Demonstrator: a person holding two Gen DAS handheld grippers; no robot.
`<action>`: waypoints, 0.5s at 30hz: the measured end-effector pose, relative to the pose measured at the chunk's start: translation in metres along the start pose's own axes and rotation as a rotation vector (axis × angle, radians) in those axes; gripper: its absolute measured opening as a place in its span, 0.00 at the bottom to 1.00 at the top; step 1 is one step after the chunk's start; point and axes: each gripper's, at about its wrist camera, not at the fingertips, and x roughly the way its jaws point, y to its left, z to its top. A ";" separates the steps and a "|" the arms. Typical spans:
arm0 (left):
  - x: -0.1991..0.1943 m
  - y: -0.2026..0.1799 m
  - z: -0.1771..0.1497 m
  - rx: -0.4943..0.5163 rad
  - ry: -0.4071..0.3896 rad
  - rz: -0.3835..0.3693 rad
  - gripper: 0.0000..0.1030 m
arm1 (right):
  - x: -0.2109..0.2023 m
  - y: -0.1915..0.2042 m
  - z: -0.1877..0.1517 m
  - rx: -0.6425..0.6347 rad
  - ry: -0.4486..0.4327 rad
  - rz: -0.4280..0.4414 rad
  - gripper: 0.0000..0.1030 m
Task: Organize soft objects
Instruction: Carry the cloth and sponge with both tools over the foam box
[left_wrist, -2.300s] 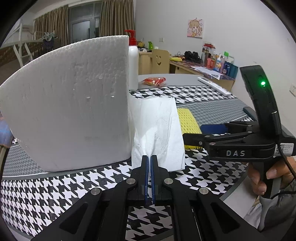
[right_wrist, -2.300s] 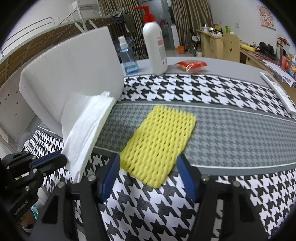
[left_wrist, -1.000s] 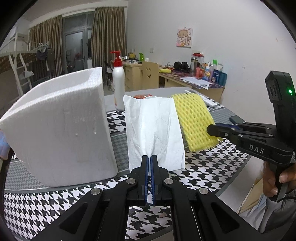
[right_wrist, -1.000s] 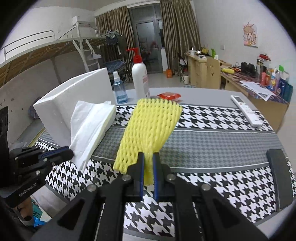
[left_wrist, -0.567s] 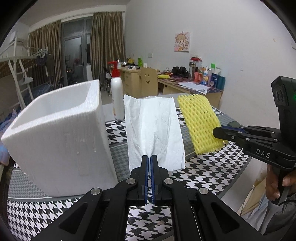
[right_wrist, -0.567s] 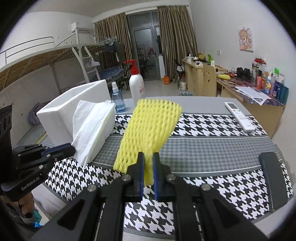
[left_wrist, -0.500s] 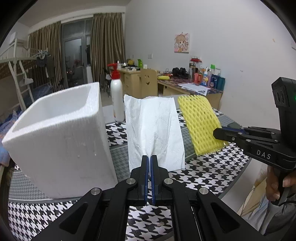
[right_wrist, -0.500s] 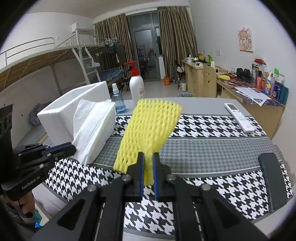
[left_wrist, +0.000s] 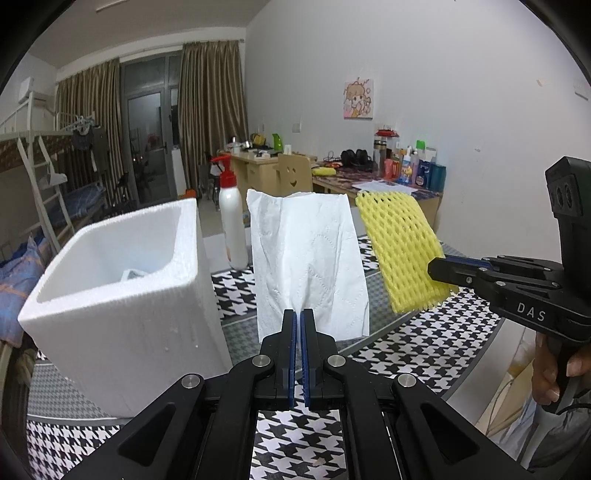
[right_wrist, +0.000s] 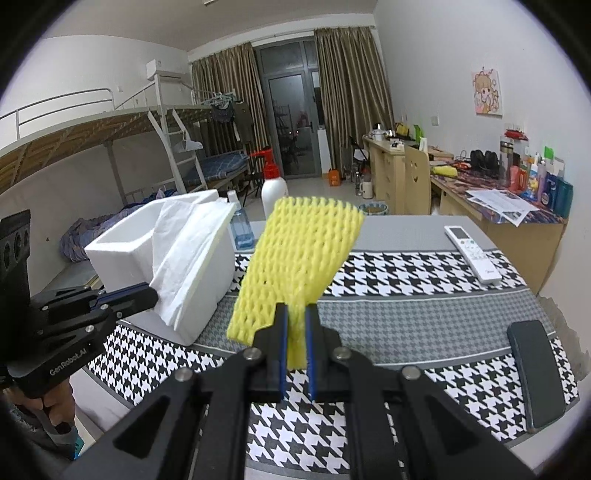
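My left gripper (left_wrist: 297, 321) is shut on a white paper tissue (left_wrist: 308, 258) and holds it upright above the table; it also shows in the right wrist view (right_wrist: 177, 254). My right gripper (right_wrist: 296, 317) is shut on a yellow foam net sleeve (right_wrist: 299, 254) and holds it up in the air; the sleeve shows in the left wrist view (left_wrist: 402, 254) too. A white foam box (left_wrist: 122, 295) stands open-topped at the left, just beside the tissue, with something pale lying inside.
The round table has a houndstooth cloth (right_wrist: 406, 295). On it are a pump bottle (left_wrist: 231, 225), a small blue bottle (right_wrist: 241, 229), a white remote (right_wrist: 472, 254) and a black phone (right_wrist: 535, 369). A desk and bunk bed stand behind.
Both grippers have risen higher with the tissue and the yellow sleeve. The foam box's open top and inside have come into view below the left gripper.
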 end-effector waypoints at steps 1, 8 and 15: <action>-0.001 0.000 0.002 0.001 -0.005 0.001 0.02 | -0.001 -0.001 0.001 0.002 -0.003 0.004 0.11; -0.007 0.001 0.014 -0.001 -0.042 0.016 0.02 | -0.006 -0.002 0.009 -0.002 -0.030 0.005 0.11; -0.010 -0.002 0.027 0.015 -0.074 0.028 0.02 | -0.014 0.000 0.018 -0.015 -0.071 0.011 0.11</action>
